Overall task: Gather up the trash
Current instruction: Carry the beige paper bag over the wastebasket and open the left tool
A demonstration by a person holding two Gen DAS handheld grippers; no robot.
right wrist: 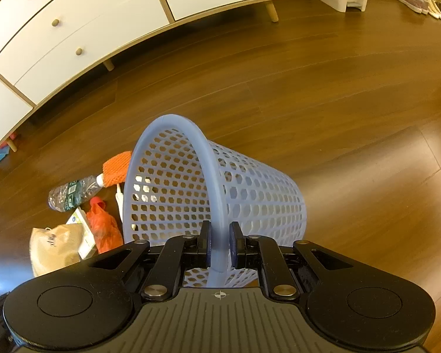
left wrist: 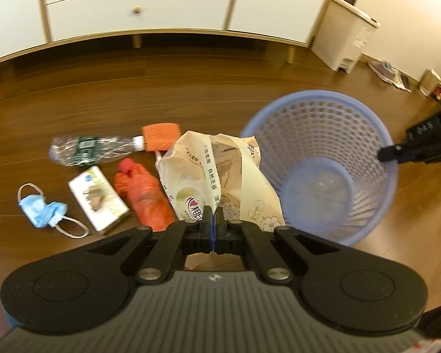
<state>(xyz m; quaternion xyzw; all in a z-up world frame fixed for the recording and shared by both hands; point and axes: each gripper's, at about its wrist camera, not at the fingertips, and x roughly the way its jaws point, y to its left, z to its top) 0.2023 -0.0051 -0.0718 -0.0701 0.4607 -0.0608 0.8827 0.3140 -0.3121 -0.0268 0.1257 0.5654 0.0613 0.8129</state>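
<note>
Left gripper point(left wrist: 213, 223) has its fingers pinched tight on the edge of a beige tissue-pack wrapper point(left wrist: 217, 176), held up off the wood floor point(left wrist: 191, 94) just left of the blue mesh wastebasket point(left wrist: 323, 135); wrapper's right side overlaps the basket's left rim in the left wrist view. Right gripper point(right wrist: 219, 242) sits narrow, one finger either side of the basket's near rim, pads look to be touching it; basket is tilted, mouth facing toward the trash pile. Basket interior looks bare, only the solid bottom disc visible. Remaining trash is on the floor left of the basket: crushed clear plastic bottle point(left wrist: 94, 150) with green label lying on its side, orange foam net point(left wrist: 161, 136) at its cap end, red plastic bag point(left wrist: 144, 197) beside the wrapper, small white carton point(left wrist: 98, 198) left of that, crumpled blue face mask point(left wrist: 42, 209) furthest left. White drawer cabinet point(left wrist: 138, 6) on wooden legs along the far edge of the floor, white pedal bin point(left wrist: 344, 35) to its right, slippers point(right wrist: 411, 0) by the far wall.
</note>
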